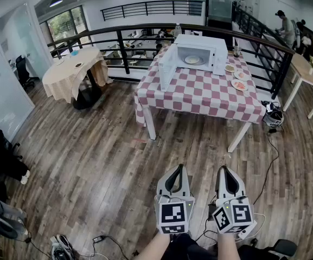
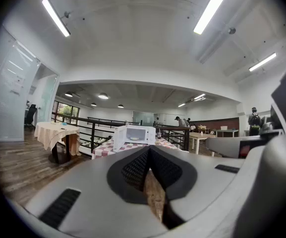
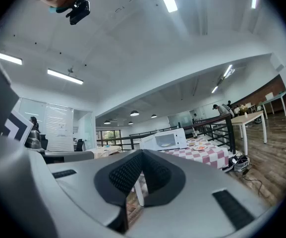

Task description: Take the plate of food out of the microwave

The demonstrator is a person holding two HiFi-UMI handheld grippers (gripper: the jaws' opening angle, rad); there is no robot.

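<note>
A white microwave [image 1: 195,54] stands with its door [image 1: 167,66] swung open at the far side of a red-and-white checked table [image 1: 199,95]. A plate of food [image 1: 193,60] lies inside it. The microwave also shows small and distant in the left gripper view [image 2: 134,135] and in the right gripper view [image 3: 163,139]. My left gripper [image 1: 176,169] and right gripper [image 1: 224,170] are held side by side low in the head view, well short of the table, both shut with nothing between the jaws.
Two more plates of food [image 1: 238,79] lie on the table right of the microwave. A black railing [image 1: 145,32] runs behind it. A round table with a cream cloth [image 1: 73,72] stands at left, cables [image 1: 270,150] trail on the wood floor, and people stand at the far right.
</note>
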